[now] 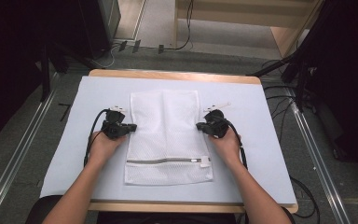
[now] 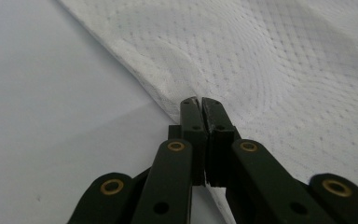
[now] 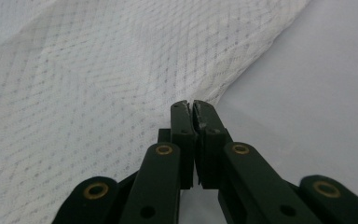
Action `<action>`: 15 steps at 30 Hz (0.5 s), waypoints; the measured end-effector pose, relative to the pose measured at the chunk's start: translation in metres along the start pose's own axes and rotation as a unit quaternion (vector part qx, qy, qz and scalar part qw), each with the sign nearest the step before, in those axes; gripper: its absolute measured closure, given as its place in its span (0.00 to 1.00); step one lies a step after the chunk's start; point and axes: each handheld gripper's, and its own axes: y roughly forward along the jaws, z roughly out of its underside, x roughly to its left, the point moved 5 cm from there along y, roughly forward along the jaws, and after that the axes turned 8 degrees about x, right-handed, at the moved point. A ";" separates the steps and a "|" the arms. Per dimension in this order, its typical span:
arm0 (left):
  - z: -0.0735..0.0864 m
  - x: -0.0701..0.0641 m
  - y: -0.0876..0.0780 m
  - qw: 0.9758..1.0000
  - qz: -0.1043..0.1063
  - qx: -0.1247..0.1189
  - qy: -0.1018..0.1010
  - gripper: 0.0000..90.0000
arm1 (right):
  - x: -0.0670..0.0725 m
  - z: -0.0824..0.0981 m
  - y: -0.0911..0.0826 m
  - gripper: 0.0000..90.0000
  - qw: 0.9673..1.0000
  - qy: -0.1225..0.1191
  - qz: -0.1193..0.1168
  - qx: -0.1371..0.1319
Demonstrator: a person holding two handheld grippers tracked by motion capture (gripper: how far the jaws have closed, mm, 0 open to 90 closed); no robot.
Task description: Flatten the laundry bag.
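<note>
Both grippers' fingers pinch the mesh bag (image 1: 165, 135) edges: left gripper (image 1: 131, 127), right gripper (image 1: 199, 126); fabric between them barely discernible.

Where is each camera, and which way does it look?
High view: above the person's side, looking forward and down at the table, mesh bag, both forearms, left gripper and right gripper.
Left gripper view: rides the left gripper, looking along its shut jaws at the bag's edge.
Right gripper view: rides the right gripper, looking along its shut jaws at the bag's other edge.
Shared: every view shows the bag on the table.
</note>
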 end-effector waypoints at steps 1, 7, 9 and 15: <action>-0.002 0.001 0.001 1.000 0.000 -0.001 -0.005 1.00 | -0.002 0.001 -0.001 0.99 1.000 0.001 0.001 0.001; -0.011 0.006 0.004 1.000 0.000 -0.007 -0.006 1.00 | -0.011 0.004 -0.005 0.99 1.000 0.022 -0.001 -0.002; -0.014 0.008 0.005 1.000 0.000 -0.007 -0.009 1.00 | -0.013 0.005 -0.005 0.99 1.000 0.022 0.002 -0.005; -0.019 0.009 0.006 1.000 0.008 -0.009 -0.012 0.96 | -0.020 0.004 -0.001 0.93 0.999 0.030 0.019 -0.020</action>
